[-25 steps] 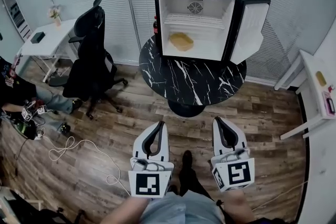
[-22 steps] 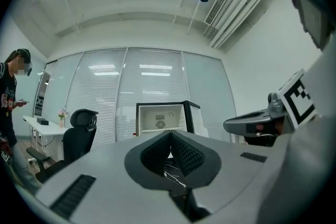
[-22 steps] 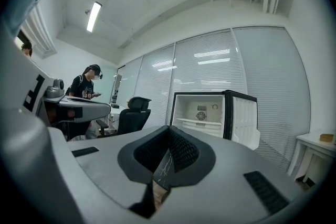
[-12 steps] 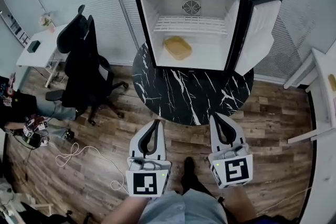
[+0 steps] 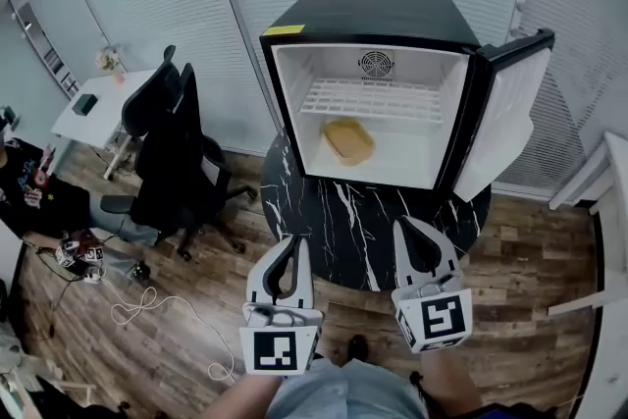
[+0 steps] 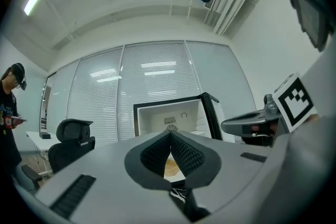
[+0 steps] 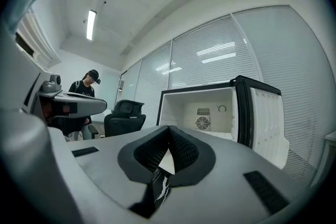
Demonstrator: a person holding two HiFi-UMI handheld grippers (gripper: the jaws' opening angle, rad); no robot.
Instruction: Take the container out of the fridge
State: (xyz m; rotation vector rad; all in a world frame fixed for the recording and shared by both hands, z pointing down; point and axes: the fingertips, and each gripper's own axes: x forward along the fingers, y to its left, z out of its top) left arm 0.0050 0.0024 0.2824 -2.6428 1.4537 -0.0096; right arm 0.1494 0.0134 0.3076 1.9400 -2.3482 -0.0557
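A small black fridge (image 5: 369, 20) stands on a round black marble table (image 5: 363, 226), its door (image 5: 502, 118) swung open to the right. Inside, a yellow container (image 5: 348, 140) rests on the white floor of the fridge below a wire shelf (image 5: 376, 99). My left gripper (image 5: 291, 245) and right gripper (image 5: 404, 229) are both held low in front of the table, well short of the fridge. Each is shut with nothing between its jaws. The fridge (image 6: 173, 118) shows ahead in the left gripper view, and the fridge (image 7: 210, 113) also in the right gripper view.
A black office chair (image 5: 182, 152) stands left of the table. A white desk (image 5: 108, 103) is at the far left, and a seated person (image 5: 39, 206) is near the left edge. A white cable (image 5: 147, 309) lies on the wooden floor. Blinds cover the windows behind.
The view has moved closer to the fridge, which now looks larger and nearer. Both grippers have stayed shut and side by side, moving forward toward the table.
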